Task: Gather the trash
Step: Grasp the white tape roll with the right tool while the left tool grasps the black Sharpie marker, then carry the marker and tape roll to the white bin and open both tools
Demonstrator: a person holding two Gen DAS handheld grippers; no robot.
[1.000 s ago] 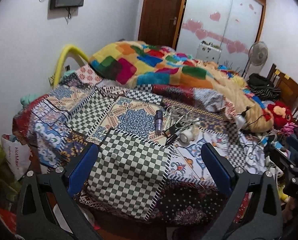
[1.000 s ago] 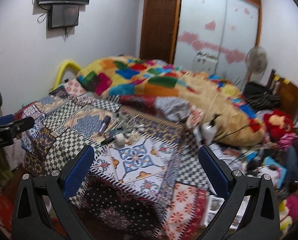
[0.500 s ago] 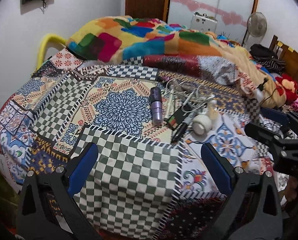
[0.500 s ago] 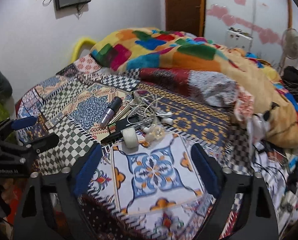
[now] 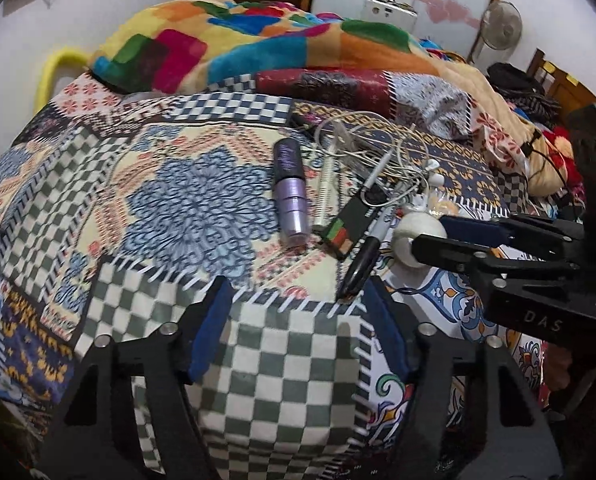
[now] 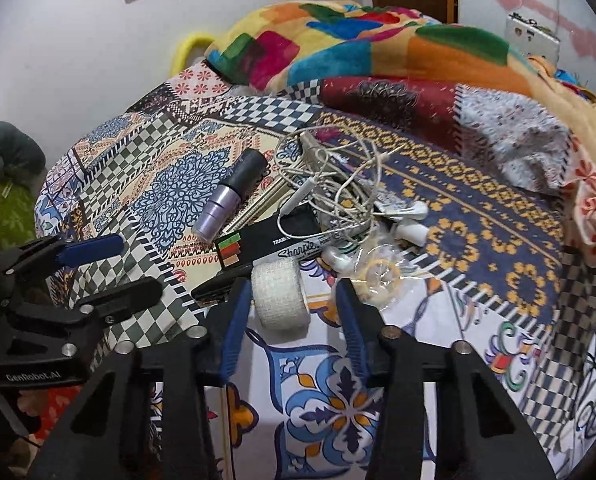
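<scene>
Patchwork bedspread (image 5: pixel 185 208) carries a clutter pile: purple bottle (image 5: pixel 290 196), black marker (image 6: pixel 285 249), tangled earphones (image 6: pixel 338 196). Right gripper (image 6: pixel 293 300) straddles white tape roll (image 6: pixel 279 296), jaws just been closing, not yet clamped. Left gripper (image 5: pixel 298 312) jaws apart w/ nothing between, also just closing, near marker tip.

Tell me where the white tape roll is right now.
In the right wrist view the tape roll stands on the bedspread between the right tongs' tips, just below the Sharpie.
</scene>
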